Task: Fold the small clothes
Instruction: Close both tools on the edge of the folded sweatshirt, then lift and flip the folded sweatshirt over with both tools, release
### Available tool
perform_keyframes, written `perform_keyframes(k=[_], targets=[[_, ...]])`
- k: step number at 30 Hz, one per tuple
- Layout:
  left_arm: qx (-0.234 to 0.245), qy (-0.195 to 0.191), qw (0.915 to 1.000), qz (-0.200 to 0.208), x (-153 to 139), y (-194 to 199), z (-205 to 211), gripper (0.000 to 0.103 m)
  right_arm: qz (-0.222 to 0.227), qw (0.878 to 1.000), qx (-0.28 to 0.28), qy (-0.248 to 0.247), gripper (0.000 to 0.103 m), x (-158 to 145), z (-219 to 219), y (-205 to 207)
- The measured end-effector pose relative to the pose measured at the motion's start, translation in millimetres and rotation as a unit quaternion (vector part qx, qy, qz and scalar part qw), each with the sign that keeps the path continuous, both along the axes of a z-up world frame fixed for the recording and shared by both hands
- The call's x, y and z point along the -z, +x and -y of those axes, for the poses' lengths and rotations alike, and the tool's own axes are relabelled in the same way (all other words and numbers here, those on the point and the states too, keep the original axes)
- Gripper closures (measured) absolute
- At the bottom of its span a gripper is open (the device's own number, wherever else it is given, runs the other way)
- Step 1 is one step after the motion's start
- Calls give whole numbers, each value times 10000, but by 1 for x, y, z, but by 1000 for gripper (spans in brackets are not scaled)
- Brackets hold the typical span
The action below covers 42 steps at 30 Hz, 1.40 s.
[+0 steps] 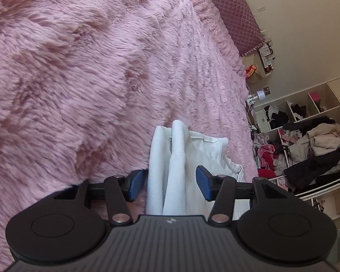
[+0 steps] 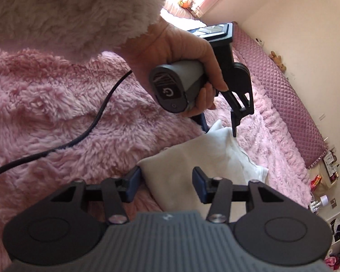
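the white garment lies bunched on the pink fluffy blanket, near the side of the bed that faces the cluttered shelves. in the left wrist view its long folds run straight ahead from the left gripper, whose blue pads stand apart with the cloth between them, so it is open around the fabric, not pinching. the right gripper is also spread, its pads either side of the near end of the same garment. in that view the left hand holds its tool at the far end, tips down at the cloth. so each gripper straddles one end and the long axis runs between them. i judge the next move to be closing on both ends and lifting. the blanket gives open room on the left; the bed's side is close on the right. the cable trails over the blanket and could snag.
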State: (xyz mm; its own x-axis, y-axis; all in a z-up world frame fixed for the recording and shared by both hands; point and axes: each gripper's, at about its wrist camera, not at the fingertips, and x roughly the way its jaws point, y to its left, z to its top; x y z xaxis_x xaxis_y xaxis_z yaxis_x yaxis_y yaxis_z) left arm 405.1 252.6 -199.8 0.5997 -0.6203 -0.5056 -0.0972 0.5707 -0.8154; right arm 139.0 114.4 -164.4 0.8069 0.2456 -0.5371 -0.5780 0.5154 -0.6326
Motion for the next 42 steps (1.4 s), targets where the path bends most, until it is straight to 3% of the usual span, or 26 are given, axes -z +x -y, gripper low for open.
perform_keyframes(k=[6,8,9,11,12,13,19,27,34,42], targets=[[80,-180,9998,-67,4,11,10,44,284,9993,-58,-237,59,11,-6,4],[154,-142,9997,-104,4,14,13,44,279,9991,-111,-312,93,13,-7,3],[177,-161,9997,-94,4,14,13,44,198,9994,-112,-273,100,12,-8,3],[277,-214,9994,-37,3,13,13,56,241,9995,-71,-201,101,11,-7,0],[345,-167,9993,2,3,12,14,74,276,9994,-62,-180,101,10,-7,-2],[358,-56,9993,30,1,13,16,85,269,9996,-36,-111,101,8,-7,-3],[255,10,9992,313,-20,3,22,87,226,9988,196,390,101,-17,7,-4],[367,243,9967,684,-77,5,57,87,498,9899,639,1164,102,-70,50,-4],[673,305,9929,929,-115,12,134,88,957,9730,1346,1612,102,-112,126,-6],[1349,639,9846,910,-124,28,262,88,1140,9550,2194,1635,102,-118,238,-5]])
